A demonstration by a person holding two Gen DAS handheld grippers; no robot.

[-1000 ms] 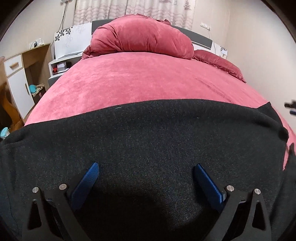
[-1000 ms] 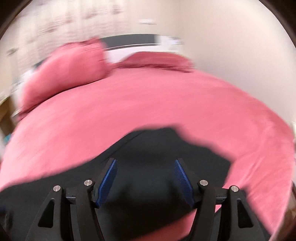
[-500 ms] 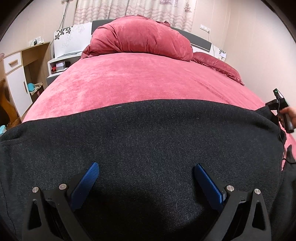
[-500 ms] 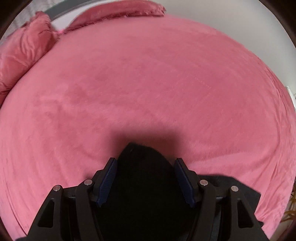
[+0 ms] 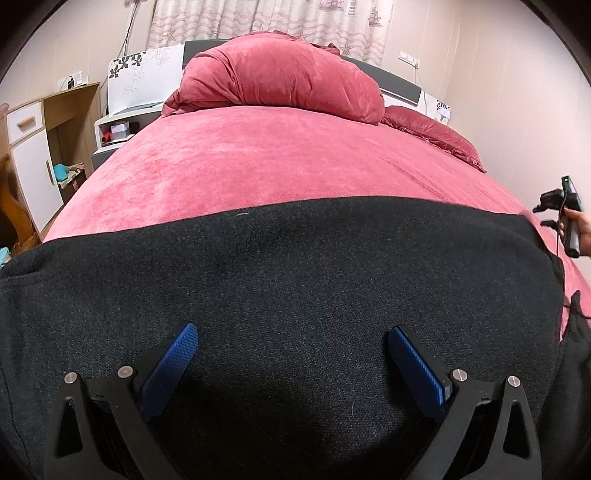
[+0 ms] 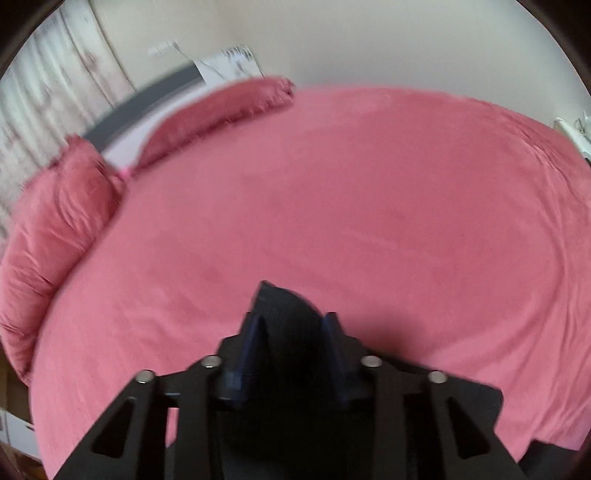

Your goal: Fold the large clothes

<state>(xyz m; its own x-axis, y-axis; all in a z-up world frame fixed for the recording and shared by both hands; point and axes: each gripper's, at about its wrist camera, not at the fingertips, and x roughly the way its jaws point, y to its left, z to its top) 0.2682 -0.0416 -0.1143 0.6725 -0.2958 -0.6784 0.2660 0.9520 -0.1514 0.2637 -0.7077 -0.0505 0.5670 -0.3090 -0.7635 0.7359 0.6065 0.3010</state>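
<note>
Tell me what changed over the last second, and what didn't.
The right gripper has swung over the black garment's corner, and its jaws have just been closing around that corner. In the left wrist view it has come into sight at the right edge. The left gripper stayed open above the spread cloth; the bed is unchanged.

a big bed (image 5: 258,162) with a pink cover is seen in the middle. a pink pillow pile (image 5: 280,85) is set at its head. pale curtains (image 5: 266,18) are hung at the top. a wooden cupboard (image 5: 40,147) is placed at the left, by cream walls (image 5: 517,74).
</note>
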